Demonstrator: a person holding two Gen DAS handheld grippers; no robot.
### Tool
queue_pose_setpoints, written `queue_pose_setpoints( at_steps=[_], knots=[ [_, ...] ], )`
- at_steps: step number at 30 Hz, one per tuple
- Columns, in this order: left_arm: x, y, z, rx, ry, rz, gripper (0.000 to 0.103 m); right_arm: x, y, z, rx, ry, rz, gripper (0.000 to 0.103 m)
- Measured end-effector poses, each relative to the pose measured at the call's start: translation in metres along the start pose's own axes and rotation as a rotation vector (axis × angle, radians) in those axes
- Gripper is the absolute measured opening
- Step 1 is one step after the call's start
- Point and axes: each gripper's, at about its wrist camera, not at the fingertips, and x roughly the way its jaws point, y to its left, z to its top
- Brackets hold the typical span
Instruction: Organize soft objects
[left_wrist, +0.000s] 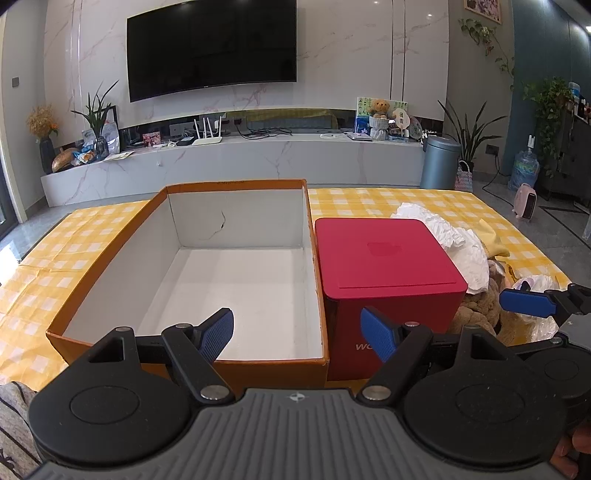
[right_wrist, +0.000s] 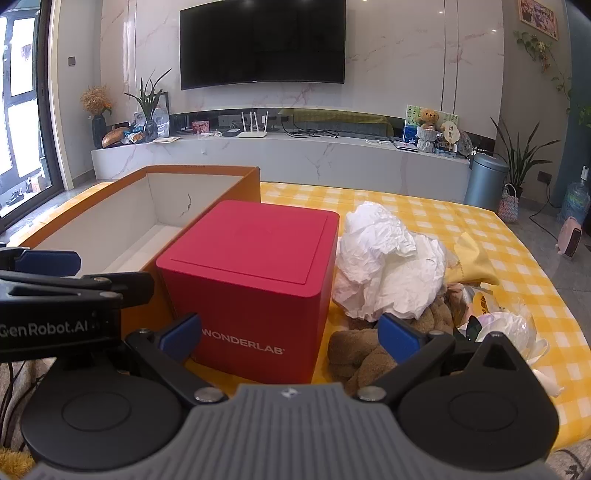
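At nine o'clock on the bench (left_wrist: 369, 195), which wears a yellow checked cloth, sits a big orange box (left_wrist: 236, 266) with a white inside, its top open. The left gripper (left_wrist: 297, 334) hangs over the near rim of that box, jaws spread wide with nothing between them; its left blue pad is over the box floor and its right blue pad is in front of the red box (left_wrist: 384, 266). That red box stands just beside the orange one at its three o'clock side, lid on, with white lettering on the front face.

Further right comes the heap of soft things. A crumpled white cloth (right_wrist: 388, 266) lies against the red box's right side. Below it, toward six o'clock, a brown plush toy (right_wrist: 362, 354) is slumped on the cloth, and a yellow cloth (right_wrist: 472, 266) and a crinkled clear bag (right_wrist: 506, 325) lie at three o'clock of it.

The right gripper (right_wrist: 290, 338) hovers low at the near edge, jaws wide apart and holding nothing. Its left pad is before the red box's lower left corner; its right pad overlaps the plush toy, though I cannot tell whether it touches. The heap lies at about one o'clock from these jaws.
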Motion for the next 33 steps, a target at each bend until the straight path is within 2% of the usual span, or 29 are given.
queue_pose_setpoints(
  at_steps=[20, 25, 30, 33],
  knots=[
    [-0.001, -0.001, -0.001, 0.016, -0.006, 0.002, 0.092, 0.001, 0.001, 0.001, -0.003, 0.006, -0.013, 0.099],
    [-0.007, -0.003, 0.002, 0.055, -0.044, 0.006, 0.092, -0.002, 0.000, 0.002, 0.004, -0.010, -0.012, 0.099],
    [-0.009, -0.003, 0.007, 0.038, -0.042, 0.000, 0.092, -0.008, -0.003, 0.004, 0.006, -0.044, -0.050, 0.100],
    [-0.012, -0.004, 0.011, 0.049, -0.058, -0.001, 0.092, -0.009, -0.010, 0.006, 0.052, -0.044, -0.079, 0.100]
  ],
)
